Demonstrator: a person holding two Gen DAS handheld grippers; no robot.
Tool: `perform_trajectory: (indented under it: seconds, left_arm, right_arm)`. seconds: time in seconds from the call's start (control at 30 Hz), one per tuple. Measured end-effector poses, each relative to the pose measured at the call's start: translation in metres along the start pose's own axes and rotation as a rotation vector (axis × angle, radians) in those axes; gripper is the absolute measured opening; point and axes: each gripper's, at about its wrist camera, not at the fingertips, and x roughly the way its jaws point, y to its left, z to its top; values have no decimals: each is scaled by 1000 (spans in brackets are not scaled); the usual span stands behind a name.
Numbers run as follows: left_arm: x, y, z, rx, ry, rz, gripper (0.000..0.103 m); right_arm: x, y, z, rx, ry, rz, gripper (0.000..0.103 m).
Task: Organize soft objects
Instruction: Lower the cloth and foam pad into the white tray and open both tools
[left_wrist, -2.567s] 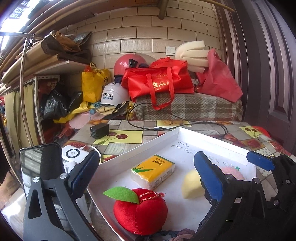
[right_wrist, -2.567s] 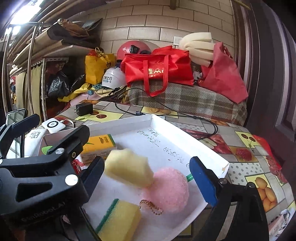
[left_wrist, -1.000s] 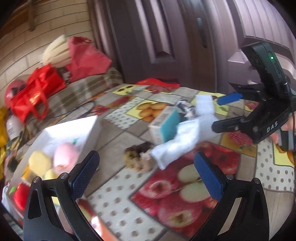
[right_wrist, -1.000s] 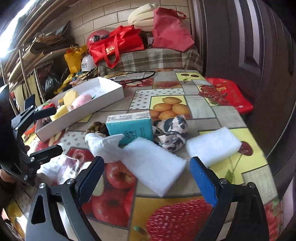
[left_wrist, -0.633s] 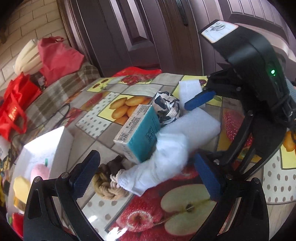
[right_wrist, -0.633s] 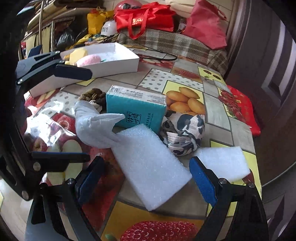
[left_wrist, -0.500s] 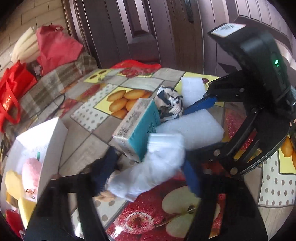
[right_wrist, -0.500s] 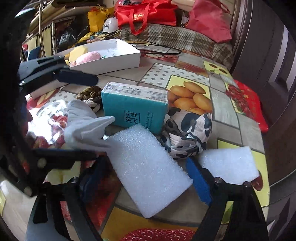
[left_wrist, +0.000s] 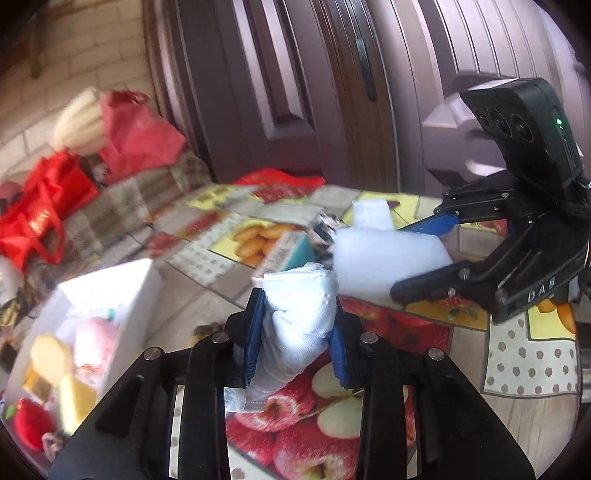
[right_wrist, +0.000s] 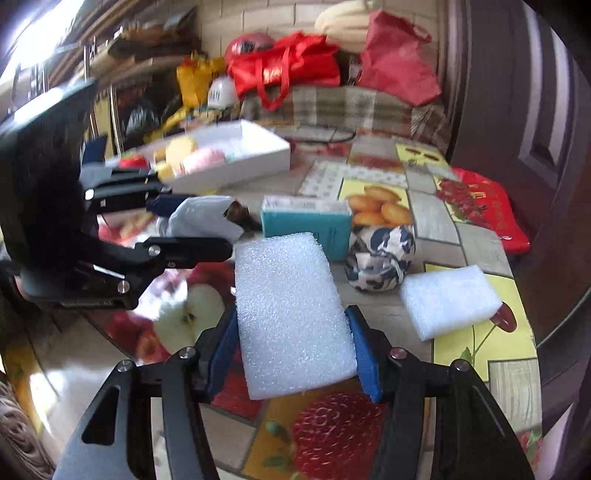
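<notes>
- The table (right_wrist: 476, 240), covered in a fruit-print cloth, spreads under both my grippers.
- The white tray (right_wrist: 236, 166) sits at the far left of the table; a red plush apple (left_wrist: 31, 428), yellow sponges (left_wrist: 48, 356) and a pink puff (left_wrist: 92, 341) lie inside it.
- My right gripper (right_wrist: 293, 360) is clamped on a white foam block (right_wrist: 290, 314), blue pads pressed to its two long sides, the block tilted up off the cloth.
- My left gripper (left_wrist: 295, 341) is closed around a rolled white cloth (left_wrist: 299, 317), which bulges between the blue pads.
- A teal tissue box (right_wrist: 306, 223) stands beyond the foam block, with a black-and-white fabric ball (right_wrist: 380, 258) just beside it.
- A second, smaller foam block (right_wrist: 448, 299) lies flat to the right, near the ball.
</notes>
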Motion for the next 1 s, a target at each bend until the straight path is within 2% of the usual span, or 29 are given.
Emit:
perform_trajectory:
  seconds: [0.03,0.1,0.2,0.33,0.5,0.63,0.77,1.0]
  left_arm:
    - [-8,1,-1,-3,-33,45,31]
    - [-29,7,-6,-28,-119,182,31]
    - [-44,20,-13,-50,-152,298,31]
    - [-53,46,-23,-127,-143,331,31]
    - [-61,84,-34,-278,-136,345,31]
    - [-64,97,-40,-283,-144,404,31]
    - [-68,124,-51,-346,-132,459,31]
    - [-70,174,-69,-453,-102,571,31]
  right_arm:
    - [-7,2,0,23,-50,-14,57]
    - [-12,6,3,63,-109,-24,57]
    - [-4,14,11,88,-139,-39,58]
    - [11,32,21,81,-126,-13,58]
    - [20,54,31,66,-136,-14,58]
    - [27,69,38,66,-163,-43,58]
    - [39,75,47,100,-181,-69,58]
    - [69,85,68,154,-172,-55,58]
